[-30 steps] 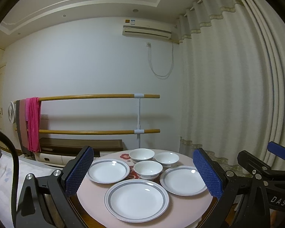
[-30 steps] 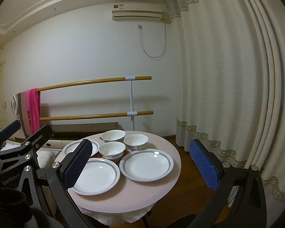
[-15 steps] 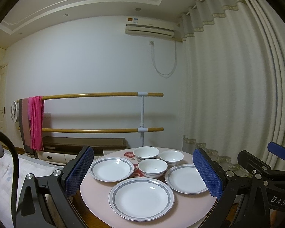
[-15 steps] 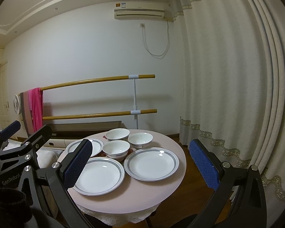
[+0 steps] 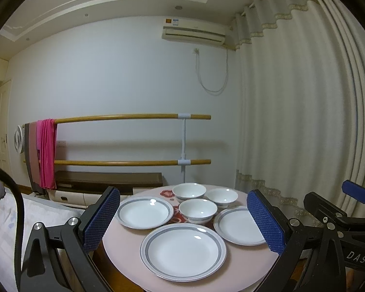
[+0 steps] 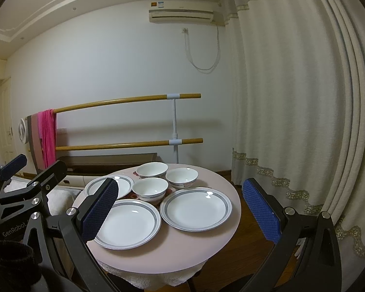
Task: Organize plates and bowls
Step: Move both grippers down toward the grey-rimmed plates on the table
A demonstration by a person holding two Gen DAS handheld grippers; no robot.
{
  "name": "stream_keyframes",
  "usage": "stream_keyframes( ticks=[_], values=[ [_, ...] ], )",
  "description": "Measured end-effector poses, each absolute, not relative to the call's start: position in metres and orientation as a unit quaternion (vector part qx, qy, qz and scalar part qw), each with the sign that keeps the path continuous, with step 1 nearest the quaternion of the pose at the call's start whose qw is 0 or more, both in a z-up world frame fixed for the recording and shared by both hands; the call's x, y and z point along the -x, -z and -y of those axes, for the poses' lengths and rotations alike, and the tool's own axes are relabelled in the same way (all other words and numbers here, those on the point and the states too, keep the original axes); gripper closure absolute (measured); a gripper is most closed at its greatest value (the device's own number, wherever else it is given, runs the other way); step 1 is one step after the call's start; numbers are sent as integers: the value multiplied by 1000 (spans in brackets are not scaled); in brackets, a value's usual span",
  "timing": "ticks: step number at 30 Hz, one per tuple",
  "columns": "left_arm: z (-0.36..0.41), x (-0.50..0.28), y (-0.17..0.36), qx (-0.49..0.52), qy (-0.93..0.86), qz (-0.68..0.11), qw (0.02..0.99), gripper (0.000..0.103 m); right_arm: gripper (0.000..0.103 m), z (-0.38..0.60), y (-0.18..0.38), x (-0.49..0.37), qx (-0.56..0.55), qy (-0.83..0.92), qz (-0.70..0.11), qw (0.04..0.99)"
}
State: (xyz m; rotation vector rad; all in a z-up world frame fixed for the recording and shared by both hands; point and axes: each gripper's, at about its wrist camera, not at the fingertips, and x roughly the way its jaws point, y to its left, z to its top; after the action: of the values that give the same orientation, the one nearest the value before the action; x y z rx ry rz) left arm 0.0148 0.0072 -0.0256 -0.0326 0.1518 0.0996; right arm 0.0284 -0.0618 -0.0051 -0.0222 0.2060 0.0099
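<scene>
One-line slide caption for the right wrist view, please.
Right gripper open above a round table set with three plates and three bowls.

Both grippers are black frames with silver screws and blue dimpled pads (image 5: 102,217) on the fingers. Left gripper (image 5: 182,221) has a black cable (image 5: 18,209); the right gripper (image 6: 180,209) view shows white "GenRobot" lettering (image 6: 13,230) and a dark fuzzy sleeve (image 6: 11,258).

Bg stuff: AC unit (image 5: 193,30) up on the wall, pink towel (image 5: 46,150) draped over wooden rails (image 5: 124,116), cream curtains (image 5: 304,112) on the right.
</scene>
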Motion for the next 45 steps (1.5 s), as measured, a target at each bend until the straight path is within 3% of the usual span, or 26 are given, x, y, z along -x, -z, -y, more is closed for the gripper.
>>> stream_keyframes(
  ticks=[15,31,45],
  values=[
    [-69,-104,89,62,-103,-223,967,1,0,64,83,-124,-2,-53,-242,969],
    [-112,-177,108,108,-61,-331,935,1,0,77,120,-183,-61,-87,-334,937],
    [-195,-232,85,153,-92,-323,929,1,0,11,90,-248,-24,-146,-339,929]
  ],
)
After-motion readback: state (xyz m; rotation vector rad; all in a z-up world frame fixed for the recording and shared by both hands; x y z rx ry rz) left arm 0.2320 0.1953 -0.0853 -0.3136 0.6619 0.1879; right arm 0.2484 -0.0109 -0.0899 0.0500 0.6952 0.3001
